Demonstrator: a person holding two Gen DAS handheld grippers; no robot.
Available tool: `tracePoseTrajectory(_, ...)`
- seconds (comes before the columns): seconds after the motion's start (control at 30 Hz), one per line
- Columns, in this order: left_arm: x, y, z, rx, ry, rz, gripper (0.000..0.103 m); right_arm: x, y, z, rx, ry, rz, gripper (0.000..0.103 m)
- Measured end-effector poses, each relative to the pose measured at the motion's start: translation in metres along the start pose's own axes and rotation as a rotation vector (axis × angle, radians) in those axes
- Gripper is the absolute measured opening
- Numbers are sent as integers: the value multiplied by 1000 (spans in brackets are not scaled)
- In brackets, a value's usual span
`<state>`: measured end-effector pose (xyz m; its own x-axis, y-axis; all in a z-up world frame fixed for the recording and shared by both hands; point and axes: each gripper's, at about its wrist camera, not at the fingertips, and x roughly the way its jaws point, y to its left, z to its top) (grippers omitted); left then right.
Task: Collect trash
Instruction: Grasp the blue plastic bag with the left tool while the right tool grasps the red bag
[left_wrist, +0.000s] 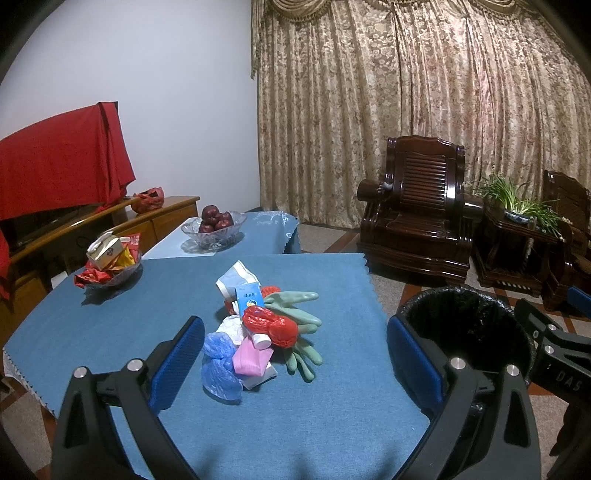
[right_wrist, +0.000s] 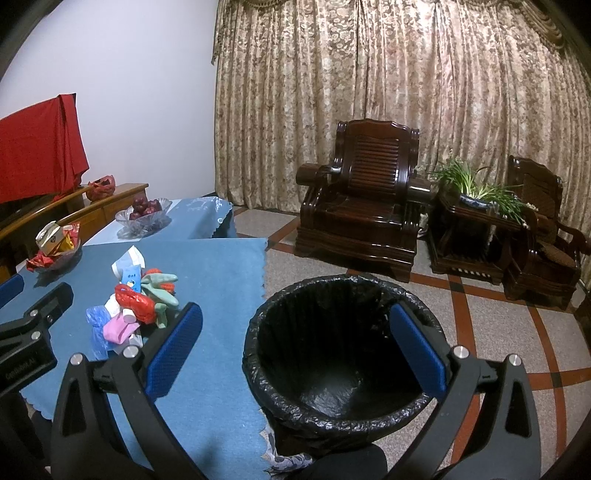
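Trash pile (left_wrist: 258, 332) on table (left_wrist: 110, 332): light, soft, crinkly; we would pinch the red bag (left_wrist: 271, 325). Left gripper (left_wrist: 295, 354) and right gripper (right_wrist: 295, 347) both spread, empty.

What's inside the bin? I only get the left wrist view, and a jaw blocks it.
Observer: Nothing that I can see. The right wrist view looks straight into the bin, and only black lining shows.
Operator: Where's my right gripper?
Observer: The right gripper hangs above the bin's mouth, jaws wide open and holding nothing.
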<state>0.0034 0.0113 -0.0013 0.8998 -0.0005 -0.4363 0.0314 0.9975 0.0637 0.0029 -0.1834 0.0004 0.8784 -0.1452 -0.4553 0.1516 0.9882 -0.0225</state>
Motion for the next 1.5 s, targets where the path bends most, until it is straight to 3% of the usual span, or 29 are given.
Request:
tracePoseTrajectory(0.37,8,4,9,-16,13,17,97,23,13,-10,-12,16,12,98)
tracePoseTrajectory(0.7,44,65,-4,-64,44,130,97,63,50,-6,-47,51,99,98)
tracePoseTrajectory(1.0,85,126,-28,-97,97,224,97,116,109,-6,-107,88,224,98)
tracePoseTrajectory(1.17,104,135,-42,-83,138,224,96,148,144,-13,-147,117,274,95)
tracePoseTrajectory(1.3,123,137,-52,-84,171,195,92,168,159,-21,-169,159,319,80)
tracePoseTrajectory(1.4,138,132,-58,-81,191,162,90,180,164,-27,-177,179,324,78)
tracePoseTrajectory(1.5,158,127,-66,-73,225,134,81,187,167,-32,-187,185,328,78)
